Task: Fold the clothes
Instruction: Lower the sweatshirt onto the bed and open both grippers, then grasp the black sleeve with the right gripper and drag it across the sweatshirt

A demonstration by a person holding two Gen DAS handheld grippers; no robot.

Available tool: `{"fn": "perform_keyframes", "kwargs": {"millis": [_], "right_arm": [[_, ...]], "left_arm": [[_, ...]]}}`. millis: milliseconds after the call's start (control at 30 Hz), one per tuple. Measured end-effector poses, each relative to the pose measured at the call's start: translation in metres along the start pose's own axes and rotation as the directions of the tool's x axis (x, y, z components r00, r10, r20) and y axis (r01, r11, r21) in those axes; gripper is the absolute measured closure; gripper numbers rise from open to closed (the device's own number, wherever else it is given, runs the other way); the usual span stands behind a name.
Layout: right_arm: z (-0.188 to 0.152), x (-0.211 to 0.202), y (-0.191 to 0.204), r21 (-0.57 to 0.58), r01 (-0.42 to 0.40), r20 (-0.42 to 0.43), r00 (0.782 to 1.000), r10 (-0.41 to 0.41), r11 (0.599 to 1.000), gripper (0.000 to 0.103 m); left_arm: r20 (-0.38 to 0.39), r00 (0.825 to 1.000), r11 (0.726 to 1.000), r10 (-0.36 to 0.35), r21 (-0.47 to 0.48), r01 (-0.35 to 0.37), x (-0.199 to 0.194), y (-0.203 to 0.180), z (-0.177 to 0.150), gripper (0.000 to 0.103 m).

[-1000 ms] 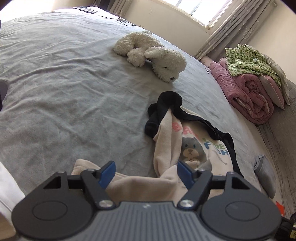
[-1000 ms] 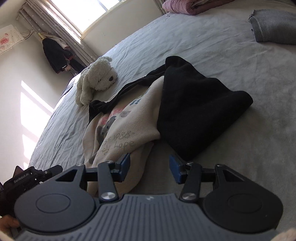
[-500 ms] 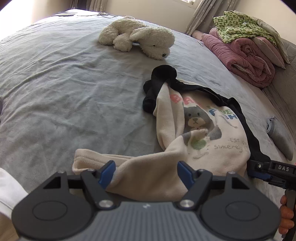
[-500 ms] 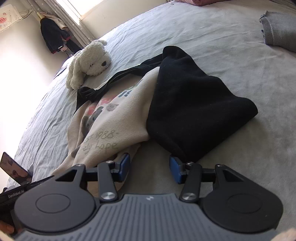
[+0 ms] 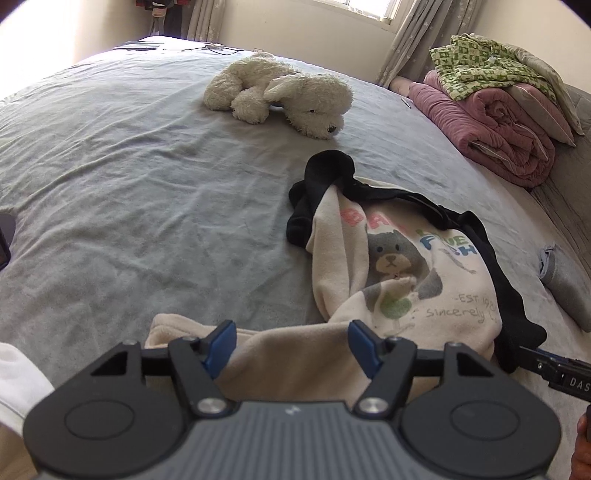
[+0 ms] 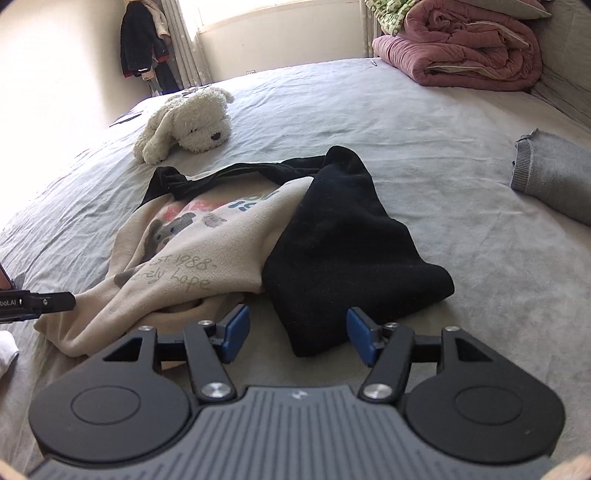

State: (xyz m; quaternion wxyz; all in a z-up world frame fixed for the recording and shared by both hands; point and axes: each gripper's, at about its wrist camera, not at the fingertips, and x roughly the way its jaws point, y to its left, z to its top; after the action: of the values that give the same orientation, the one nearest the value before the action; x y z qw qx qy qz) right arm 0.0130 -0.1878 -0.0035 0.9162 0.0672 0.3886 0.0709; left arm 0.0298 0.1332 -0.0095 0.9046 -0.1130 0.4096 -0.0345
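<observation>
Since a second earlier both views had rolled level. The left gripper (image 5: 291, 345) was closing around the fleecy cream bear-print sweatshirt (image 5: 402, 284), its fingers spread; the right gripper (image 6: 295, 338) was opening, fingers spread beside the soft black sleeve (image 6: 343, 251) on the wrinkled grey bed (image 5: 129, 192).

A wide bed (image 5: 129, 184) is covered by a wrinkled grey sheet (image 6: 369, 110). Cream walls (image 5: 295, 33) are seen behind it. A bright window (image 5: 369, 5) is flanked by pale curtains (image 5: 410, 33). Dark clothes (image 6: 142, 40) are hung in the corner. Sunlight is thrown on the left wall.
</observation>
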Motion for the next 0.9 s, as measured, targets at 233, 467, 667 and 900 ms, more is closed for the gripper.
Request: {"fn": "perform_keyframes", "kwargs": {"millis": [233,467,667,900], "right_arm": [[-0.005,0.027,-0.006,-0.106,0.097,0.022,0.995,-0.095,0.990,0.085],[0.017,0.018,-0.040,-0.063,0.238,0.148,0.963,-0.227,0.969,0.090],[0.033,0.013,-0.075,-0.004,0.344,0.220,0.916,-0.335,0.939,0.091],[0.036,0.026,-0.113,0.074,0.416,0.180,0.888,-0.422,0.907,0.090]], "left_arm": [[0.004,0.999,0.996,0.040,0.082,-0.040,0.008,-0.021,-0.004,0.035],[0.016,0.998,0.992,0.057,0.109,-0.058,0.012,-0.026,-0.004,0.035],[0.014,0.999,0.992,0.051,0.113,-0.052,0.014,-0.025,-0.002,0.035],[0.002,0.999,0.994,0.034,0.105,-0.034,0.014,-0.022,0.000,0.035]]}}
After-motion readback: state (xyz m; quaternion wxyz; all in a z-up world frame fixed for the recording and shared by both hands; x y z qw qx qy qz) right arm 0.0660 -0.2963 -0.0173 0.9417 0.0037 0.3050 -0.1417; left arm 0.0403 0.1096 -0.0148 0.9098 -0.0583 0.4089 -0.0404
